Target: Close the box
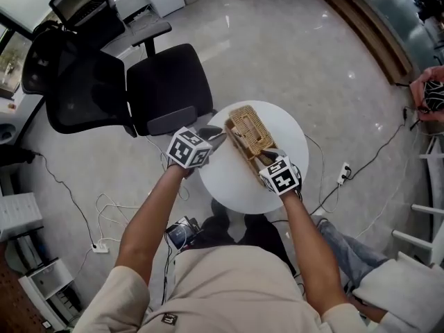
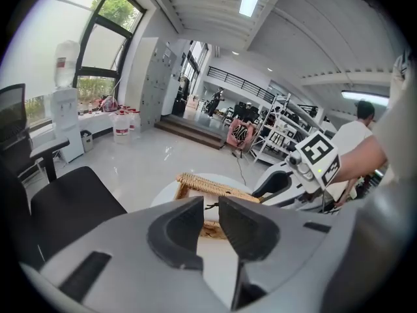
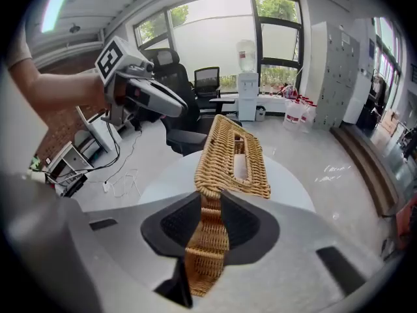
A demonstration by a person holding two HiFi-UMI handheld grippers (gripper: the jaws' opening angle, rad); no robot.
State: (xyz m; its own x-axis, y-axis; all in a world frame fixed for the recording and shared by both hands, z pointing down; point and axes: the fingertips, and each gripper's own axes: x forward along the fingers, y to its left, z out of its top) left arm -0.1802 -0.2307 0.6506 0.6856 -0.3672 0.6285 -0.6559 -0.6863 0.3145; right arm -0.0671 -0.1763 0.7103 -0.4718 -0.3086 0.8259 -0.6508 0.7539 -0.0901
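A woven wicker box (image 1: 250, 132) with a slotted top lies on the round white table (image 1: 295, 141). In the right gripper view the box (image 3: 238, 152) runs away from me, and its near end wall hangs down between the jaws. My right gripper (image 3: 210, 214) is shut on that wicker wall, at the box's near end (image 1: 262, 159). My left gripper (image 1: 219, 137) hovers at the table's left edge, beside the box and apart from it. In its own view the left gripper (image 2: 210, 217) shows a narrow gap between the jaws with nothing in it, and the box (image 2: 208, 186) lies beyond.
A black office chair (image 1: 139, 89) stands just left of the table. Cables and a power strip (image 1: 100, 247) lie on the floor at lower left. Another person's hand (image 1: 429, 97) shows at the right edge. A water dispenser (image 3: 247, 77) stands by the far windows.
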